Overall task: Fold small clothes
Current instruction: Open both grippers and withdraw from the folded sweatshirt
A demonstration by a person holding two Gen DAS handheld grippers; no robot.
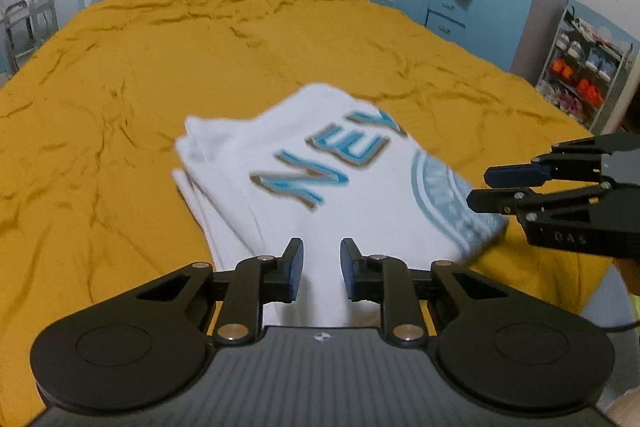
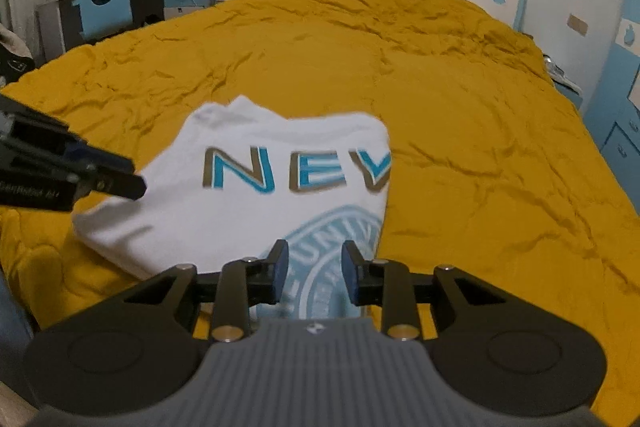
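Rumpled yellow bed [image 1: 168, 59], blue-and-white room behind. Left tongs [image 1: 321, 269] near, parted a little, gripping nothing, just over the near edge of the folded white shirt [image 1: 320, 183] lying on the bed. Right tongs [image 2: 312, 269] likewise slightly parted, empty, above the shirt's round print.

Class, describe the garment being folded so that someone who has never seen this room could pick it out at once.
Find the big bed covered by a mustard-yellow quilt. Near its close edge lies a folded white T-shirt, in front of both grippers. It alone is white, with blue letters "NEV" above a pale blue round emblem.
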